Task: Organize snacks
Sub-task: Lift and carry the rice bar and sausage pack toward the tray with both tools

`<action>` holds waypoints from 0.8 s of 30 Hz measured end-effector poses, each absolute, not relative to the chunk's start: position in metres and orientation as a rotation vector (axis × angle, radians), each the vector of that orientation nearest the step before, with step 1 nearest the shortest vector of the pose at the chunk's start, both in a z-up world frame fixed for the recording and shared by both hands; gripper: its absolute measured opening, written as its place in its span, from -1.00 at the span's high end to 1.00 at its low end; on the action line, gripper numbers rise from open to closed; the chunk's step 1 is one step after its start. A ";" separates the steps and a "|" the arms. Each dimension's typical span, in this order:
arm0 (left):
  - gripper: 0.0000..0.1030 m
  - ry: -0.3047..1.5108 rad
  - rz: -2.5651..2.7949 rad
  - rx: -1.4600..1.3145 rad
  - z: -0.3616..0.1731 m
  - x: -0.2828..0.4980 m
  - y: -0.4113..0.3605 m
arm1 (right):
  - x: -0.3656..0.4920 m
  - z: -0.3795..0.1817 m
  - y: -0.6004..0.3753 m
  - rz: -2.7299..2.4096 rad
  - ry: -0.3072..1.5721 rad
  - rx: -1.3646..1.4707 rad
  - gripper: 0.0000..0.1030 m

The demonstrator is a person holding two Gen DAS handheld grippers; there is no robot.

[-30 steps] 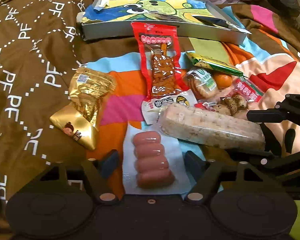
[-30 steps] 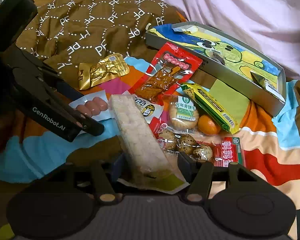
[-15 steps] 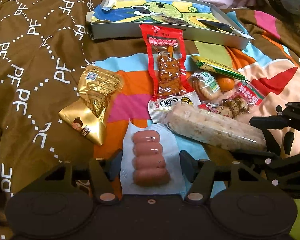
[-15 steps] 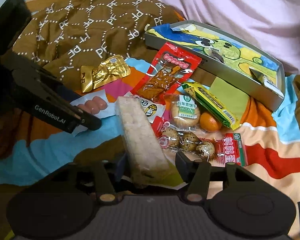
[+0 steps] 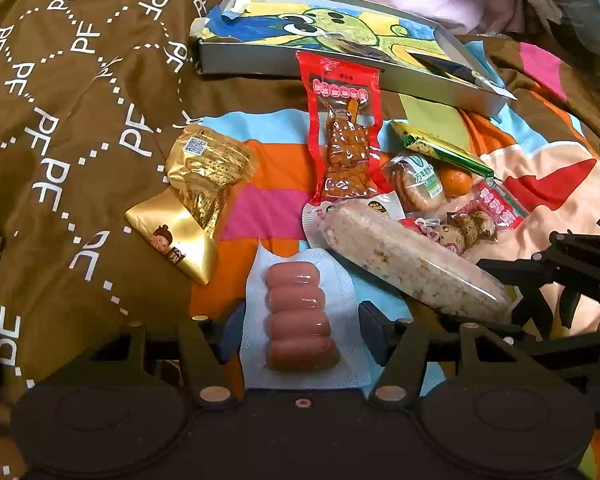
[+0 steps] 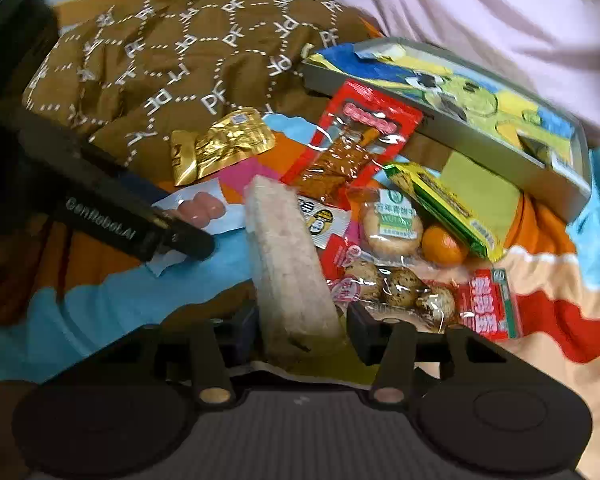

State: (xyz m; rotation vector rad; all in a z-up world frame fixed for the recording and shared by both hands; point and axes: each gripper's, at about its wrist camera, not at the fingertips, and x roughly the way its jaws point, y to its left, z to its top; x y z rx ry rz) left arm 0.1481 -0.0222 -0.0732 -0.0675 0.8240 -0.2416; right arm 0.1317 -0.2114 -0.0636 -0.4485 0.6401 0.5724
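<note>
Left claw [image 5: 300, 330] half-open astride clear pack of pink sausages [image 5: 300, 320], pads not pressing; right claw [image 6: 302, 326] closing around long pale rice-cake bar [image 6: 288, 264].

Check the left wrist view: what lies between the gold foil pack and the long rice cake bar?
In the left wrist view, the sausage pack lies between the gold foil pack and the rice cake bar, on bare colourful blanket.
</note>
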 end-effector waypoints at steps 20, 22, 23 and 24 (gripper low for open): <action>-0.20 0.797 -0.226 -0.157 -0.074 0.143 -0.015 | 0.098 -0.096 -0.172 0.329 0.267 -1.003 0.13; -0.20 0.790 -0.228 -0.179 -0.073 0.142 -0.013 | 0.099 -0.097 -0.172 0.318 0.248 -1.015 0.13; -0.20 0.791 -0.230 -0.196 -0.073 0.141 -0.013 | 0.099 -0.097 -0.172 0.313 0.239 -1.019 0.13; -0.20 0.788 -0.231 -0.211 -0.073 0.141 -0.011 | 0.099 -0.098 -0.172 0.308 0.229 -1.024 0.13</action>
